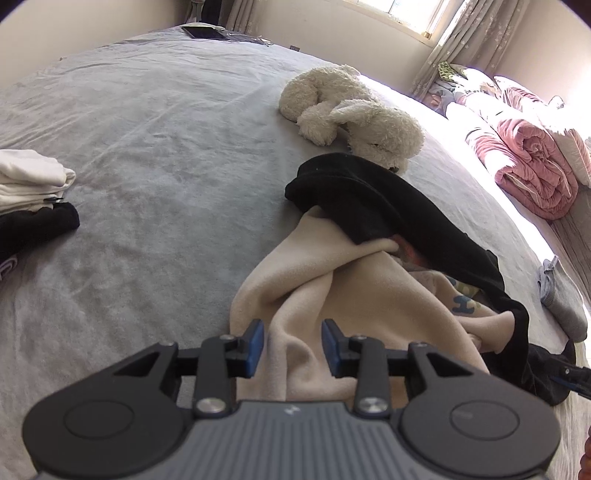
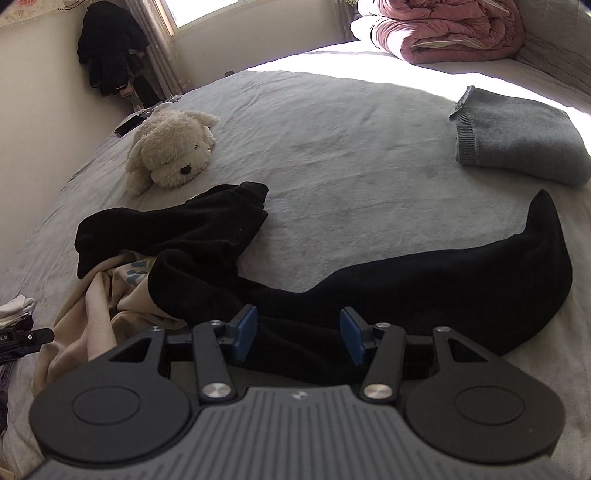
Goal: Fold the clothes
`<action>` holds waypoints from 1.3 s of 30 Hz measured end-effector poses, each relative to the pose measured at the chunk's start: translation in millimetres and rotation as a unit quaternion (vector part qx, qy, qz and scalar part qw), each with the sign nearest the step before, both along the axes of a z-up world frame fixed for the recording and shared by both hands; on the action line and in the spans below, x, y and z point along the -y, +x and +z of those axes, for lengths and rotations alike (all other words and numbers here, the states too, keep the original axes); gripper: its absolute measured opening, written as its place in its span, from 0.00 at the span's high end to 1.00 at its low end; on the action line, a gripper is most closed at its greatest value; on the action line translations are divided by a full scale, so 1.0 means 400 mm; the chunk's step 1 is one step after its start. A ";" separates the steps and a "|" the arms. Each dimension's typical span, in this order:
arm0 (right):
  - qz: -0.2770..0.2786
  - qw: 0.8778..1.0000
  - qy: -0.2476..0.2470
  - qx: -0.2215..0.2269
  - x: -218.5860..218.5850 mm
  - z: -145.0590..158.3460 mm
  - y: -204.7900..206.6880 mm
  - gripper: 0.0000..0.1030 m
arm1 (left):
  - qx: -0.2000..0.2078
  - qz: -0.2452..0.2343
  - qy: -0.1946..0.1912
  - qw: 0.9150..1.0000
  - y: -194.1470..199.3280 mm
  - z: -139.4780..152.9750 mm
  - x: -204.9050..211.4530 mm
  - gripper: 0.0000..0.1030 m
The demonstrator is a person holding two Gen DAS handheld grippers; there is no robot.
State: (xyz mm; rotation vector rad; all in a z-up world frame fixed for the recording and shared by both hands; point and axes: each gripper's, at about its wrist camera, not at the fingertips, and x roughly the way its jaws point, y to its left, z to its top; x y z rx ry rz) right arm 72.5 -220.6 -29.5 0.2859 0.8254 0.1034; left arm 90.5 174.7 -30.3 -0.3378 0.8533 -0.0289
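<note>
We see the black garment (image 2: 424, 295) sprawled across the grey bedsheet (image 2: 332, 147), one end draped over the crumpled cream blanket (image 1: 314, 295). Our left gripper (image 1: 291, 347) hangs over the cream blanket and our right gripper (image 2: 297, 334) over the black garment, both with jaws parted and gripping nothing. Beyond the black garment lies a white plush dog (image 2: 170, 151); a folded grey sweater (image 2: 517, 144) sits past its other end, and a pink quilt (image 2: 443, 26) farther still.

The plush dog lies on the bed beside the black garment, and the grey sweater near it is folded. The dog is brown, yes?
Not brown: the plush dog is cream-white, as the right wrist view shows. The rest holds: it lies on the bed beside the black garment, with the grey sweater folded.
</note>
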 end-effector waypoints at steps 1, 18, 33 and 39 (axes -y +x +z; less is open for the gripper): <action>0.007 1.000 0.002 -0.002 -0.015 -0.004 0.003 0.47 | 0.005 0.003 -0.005 1.000 0.010 0.001 0.002 0.59; 0.069 0.992 -0.099 0.034 -0.124 -0.087 0.048 0.85 | 0.042 0.022 -0.040 0.998 0.221 -0.061 0.059 0.57; -0.100 0.982 -0.117 0.109 0.143 0.018 0.189 0.92 | 0.078 0.044 -0.124 0.988 0.223 -0.051 0.035 0.99; -0.101 0.975 -0.162 0.115 0.136 0.006 0.280 0.92 | 0.098 0.061 -0.130 0.985 0.236 -0.054 0.021 0.99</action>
